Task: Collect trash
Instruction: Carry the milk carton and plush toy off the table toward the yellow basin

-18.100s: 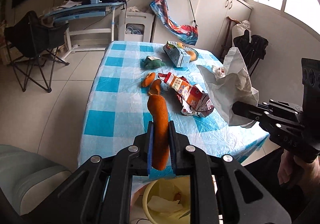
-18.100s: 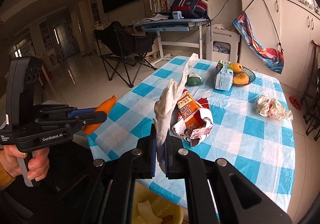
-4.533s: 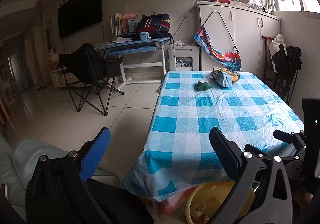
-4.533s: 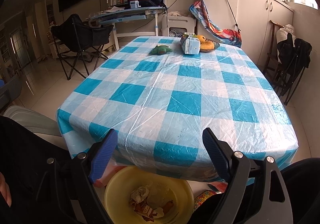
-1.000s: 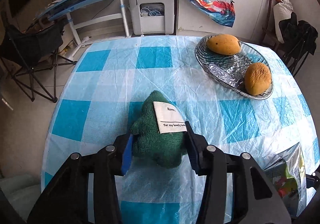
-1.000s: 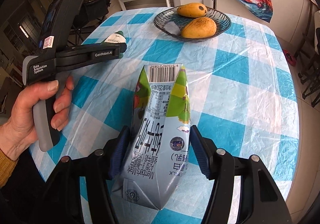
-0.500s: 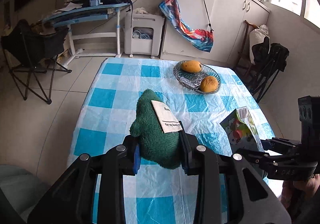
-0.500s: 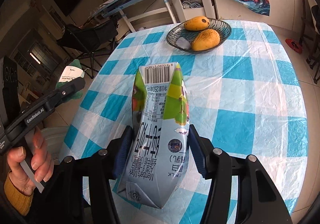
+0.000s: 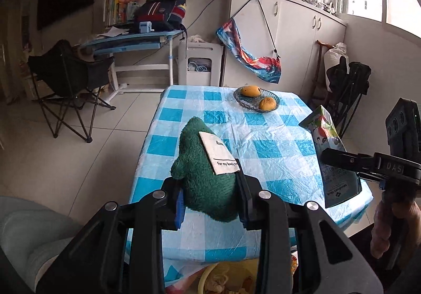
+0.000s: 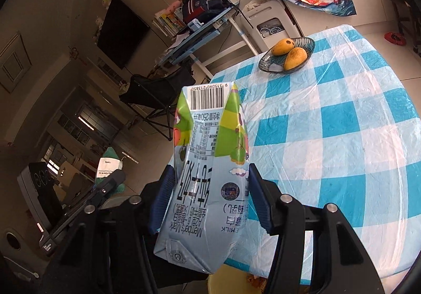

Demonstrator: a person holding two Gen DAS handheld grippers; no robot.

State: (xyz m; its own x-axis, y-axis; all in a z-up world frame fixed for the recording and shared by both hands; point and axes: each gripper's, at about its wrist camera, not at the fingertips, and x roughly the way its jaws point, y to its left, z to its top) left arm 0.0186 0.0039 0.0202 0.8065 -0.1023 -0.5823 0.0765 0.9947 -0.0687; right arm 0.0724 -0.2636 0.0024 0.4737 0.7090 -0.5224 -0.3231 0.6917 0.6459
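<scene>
Left gripper [image 9: 210, 202]: jaws set narrow, both pads pressed into a green plush toy [image 9: 204, 173] with a white label [image 9: 219, 153]; toy held clear above the near end of the table.

Right gripper [image 10: 209, 198]: jaws about half spread, clamped on the sides of a milk carton [image 10: 210, 175], barcode end pointing away; carton held off the table, near its edge.

Yellow bin [image 9: 229, 278]: below both grippers, at the near table edge, scraps inside.

Table [image 9: 276, 152]: blue-and-white checked cover, bare in the middle.

Glass dish [image 9: 251, 103]: far end of the table, holding two mangoes [image 9: 267, 103].

Beyond: folding chair [image 9: 68, 75], desk [image 9: 129, 41] with a backpack [image 9: 160, 14], white cupboards [image 9: 294, 31].
</scene>
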